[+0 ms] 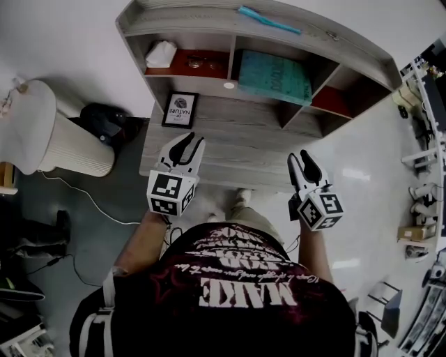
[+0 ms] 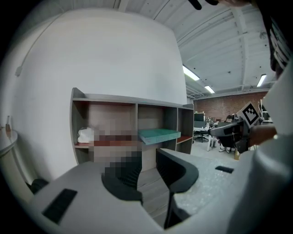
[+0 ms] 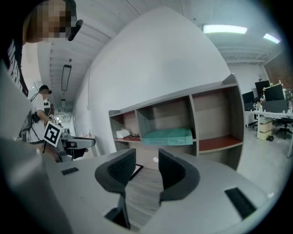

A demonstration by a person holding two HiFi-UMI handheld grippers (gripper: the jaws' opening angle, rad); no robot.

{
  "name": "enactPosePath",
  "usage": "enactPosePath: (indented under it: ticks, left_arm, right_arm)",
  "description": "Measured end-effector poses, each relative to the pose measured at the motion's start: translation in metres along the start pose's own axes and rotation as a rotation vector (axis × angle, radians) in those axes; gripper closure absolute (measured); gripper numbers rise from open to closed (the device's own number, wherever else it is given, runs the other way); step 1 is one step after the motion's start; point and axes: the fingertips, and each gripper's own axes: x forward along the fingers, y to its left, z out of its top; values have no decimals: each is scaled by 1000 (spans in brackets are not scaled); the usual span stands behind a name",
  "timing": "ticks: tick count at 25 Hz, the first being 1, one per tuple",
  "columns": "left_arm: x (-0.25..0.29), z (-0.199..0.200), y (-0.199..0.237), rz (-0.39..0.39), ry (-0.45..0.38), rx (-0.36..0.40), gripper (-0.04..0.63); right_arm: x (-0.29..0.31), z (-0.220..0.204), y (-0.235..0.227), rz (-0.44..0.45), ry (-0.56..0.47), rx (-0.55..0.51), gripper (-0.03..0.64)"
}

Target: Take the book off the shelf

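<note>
Head view: the teal book (image 1: 275, 75) lies flat in the middle compartment of the shelf (image 1: 202, 21), at 12 o'clock from us, its front edge facing out; we judge it stiff, fairly light and smooth-covered, best pinched along that edge. The left gripper (image 1: 187, 148) and right gripper (image 1: 301, 162) hang over the desk (image 1: 237, 150), jaws apart and empty, well short of it. The dividers beside the book would crowd a grasp, and a framed picture (image 1: 180, 109) sits at 12 o'clock of the left gripper.

Teal book (image 1: 274, 77) flat in the shelf (image 1: 209, 19), middle bay; left tongs (image 1: 194, 139) and right tongs (image 1: 300, 155) parted above the desk (image 1: 237, 150).
</note>
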Motion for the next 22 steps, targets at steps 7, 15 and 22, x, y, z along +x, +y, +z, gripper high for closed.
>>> enactPosePath:
  ticks: [7, 15, 22]
  left_arm:
    - [57, 4, -4, -26, 27, -8, 497]
    - [122, 30, 0, -10, 23, -9, 497]
    - [182, 18, 10, 29, 78, -54, 497]
  right_arm:
    - [28, 3, -49, -10, 20, 21, 469]
    - [71, 30, -100, 16, 7, 18, 468]
    - [98, 36, -161, 7, 15, 33, 469]
